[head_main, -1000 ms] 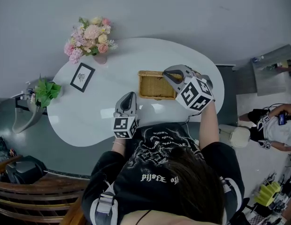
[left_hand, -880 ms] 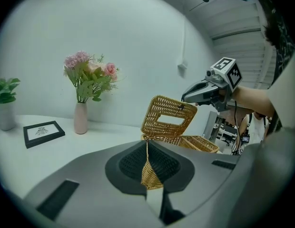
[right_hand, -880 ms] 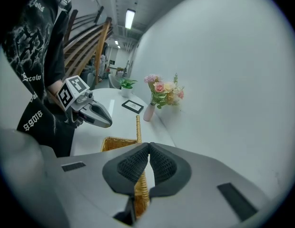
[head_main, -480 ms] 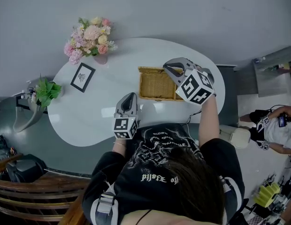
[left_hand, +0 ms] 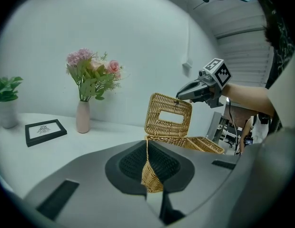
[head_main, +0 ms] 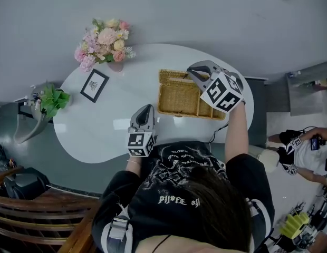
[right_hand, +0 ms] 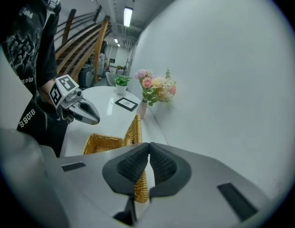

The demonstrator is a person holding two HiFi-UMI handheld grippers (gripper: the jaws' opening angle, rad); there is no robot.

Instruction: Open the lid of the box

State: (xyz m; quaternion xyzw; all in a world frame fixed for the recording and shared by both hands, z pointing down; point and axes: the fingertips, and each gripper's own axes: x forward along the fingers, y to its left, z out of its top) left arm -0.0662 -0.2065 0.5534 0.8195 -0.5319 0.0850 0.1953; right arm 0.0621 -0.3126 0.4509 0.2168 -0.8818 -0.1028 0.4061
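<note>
Between the pads of the right claw [right_hand: 148, 145] I see woven wicker: it is clamped on the top edge of the lid [right_hand: 137, 129]. Lid stands about upright off the far rim of the box [head_main: 180, 98], which lies uncovered beneath it. From the left gripper view, the lid [left_hand: 167, 129] faces the camera and shows a rectangular window. The right claw [left_hand: 185, 93] meets it at the upper right corner.

Left claw [left_hand: 147, 139]: pads drawn together to a thin slit, gripping nothing. Wicker of the box's near corner shows through that slit. Head view puts this claw [head_main: 146, 107] just beside that corner and apart from it, pointing away from my body.

Farther out: the box sits on the right half of the white rounded surface [head_main: 111, 128]. A pink vase of flowers [head_main: 104, 40] stands at the far left edge. A black picture frame [head_main: 94, 85] is near it, and a potted green plant [head_main: 51, 101] marks the left end.
</note>
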